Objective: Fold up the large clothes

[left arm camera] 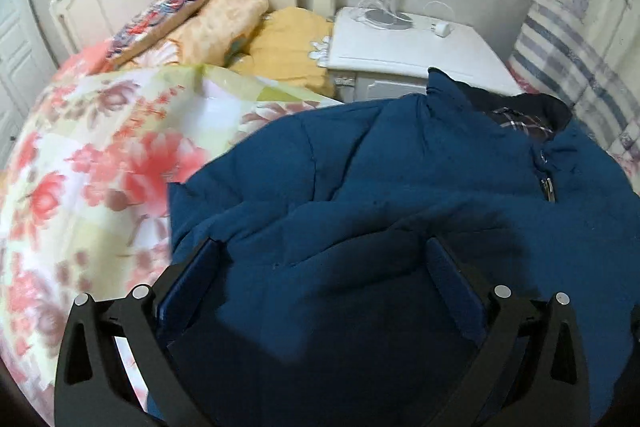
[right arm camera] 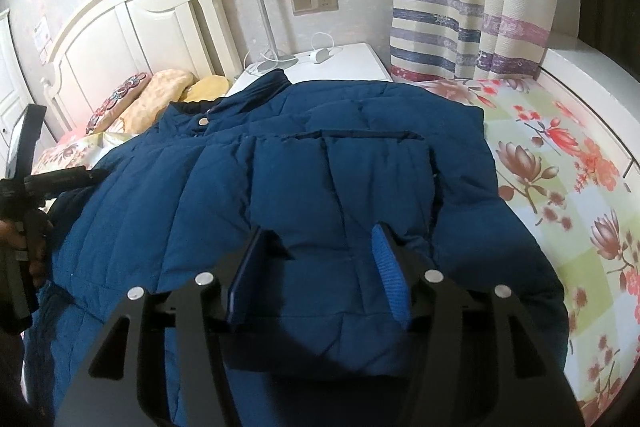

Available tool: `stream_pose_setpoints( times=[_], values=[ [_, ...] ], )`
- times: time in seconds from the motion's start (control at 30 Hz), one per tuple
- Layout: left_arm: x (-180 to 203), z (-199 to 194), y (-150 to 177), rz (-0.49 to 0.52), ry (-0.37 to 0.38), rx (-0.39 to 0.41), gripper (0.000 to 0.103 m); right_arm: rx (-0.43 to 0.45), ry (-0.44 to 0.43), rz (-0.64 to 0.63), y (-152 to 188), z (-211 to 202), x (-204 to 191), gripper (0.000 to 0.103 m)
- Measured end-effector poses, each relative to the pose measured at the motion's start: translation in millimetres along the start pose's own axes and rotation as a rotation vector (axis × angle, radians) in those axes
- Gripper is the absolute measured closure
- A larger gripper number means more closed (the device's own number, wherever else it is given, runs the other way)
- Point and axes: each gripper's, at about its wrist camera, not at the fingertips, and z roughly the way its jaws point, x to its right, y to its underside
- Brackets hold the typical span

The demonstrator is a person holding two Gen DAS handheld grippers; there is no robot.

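Presently the right hand-held gripper [right arm camera: 316, 267] is held spread over the blue padded jacket [right arm camera: 280, 179], nothing pinched; the left hand-held gripper [left arm camera: 324, 279] likewise. Toward twelve o'clock the jacket lies on the floral bedspread [right arm camera: 560, 163]; puffy fabric could spring back unfolded.

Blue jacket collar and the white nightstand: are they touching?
Cannot tell. In the right wrist view the blue jacket collar overlaps the white nightstand edge, but whether it rests on it or merely stands in front is unclear.

No text, label or number can be read — nothing legible in either view.
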Motion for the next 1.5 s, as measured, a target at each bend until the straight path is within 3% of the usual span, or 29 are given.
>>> stream_pose_setpoints(
  times=[0.1,0.17,0.23,0.33,0.37,0.53,0.63,0.7,0.8,0.87,1.0,1.07,1.17,1.23,1.33,1.4,1.43,1.5],
  values=[
    [24,-57,6,-0.010,0.045,0.168,0.005,0.001,-0.014,0.008,0,0,0,0.045],
    [59,-73,6,0.079,0.073,0.209,0.005,0.001,-0.018,0.011,0,-1,1,0.045],
    [96,-63,9,0.191,0.106,0.173,0.005,0.001,-0.019,0.012,0,-1,2,0.044],
    [136,-11,23,0.279,0.042,0.073,0.004,0.005,-0.032,0.021,0,-2,4,0.044],
    [138,-8,27,0.268,0.045,0.106,0.004,0.006,-0.038,0.024,0,-2,5,0.044],
    [125,-30,32,0.256,0.053,0.111,0.005,0.003,-0.051,0.033,-1,-2,7,0.043],
    [79,-71,47,0.187,0.002,0.242,0.005,0.004,-0.060,0.039,-1,-2,9,0.042],
    [49,-70,53,0.127,-0.066,0.215,0.005,0.003,-0.058,0.037,-1,-2,8,0.042],
    [15,-40,64,0.047,-0.035,0.114,0.004,0.003,-0.052,0.027,-1,-2,7,0.040],
    [8,-28,72,0.039,0.013,0.124,0.004,0.004,-0.049,0.020,0,-2,6,0.040],
    [17,-28,73,0.066,-0.025,0.124,0.004,0.019,-0.045,0.024,-1,-7,4,0.036],
    [12,-30,74,0.054,-0.008,0.123,0.004,0.073,-0.018,0.049,-5,-21,1,0.034],
    [10,-30,74,0.053,-0.005,0.123,0.004,0.135,-0.019,-0.006,-19,-34,-22,0.022],
    [12,-29,74,0.055,-0.008,0.122,0.004,0.095,0.001,-0.108,-32,-26,-48,0.015],
    [12,-29,73,0.051,-0.001,0.122,0.004,0.015,0.040,-0.209,-49,4,-79,0.015],
    [12,-29,73,0.050,0.001,0.122,0.004,-0.067,0.092,-0.234,-52,38,-81,0.014],
    [11,-29,73,0.050,0.002,0.122,0.004,-0.094,0.126,-0.247,-48,54,-80,0.007],
    [11,-29,73,0.046,0.007,0.123,0.004,-0.075,0.116,-0.221,-41,65,-74,0.002]
  ],
)
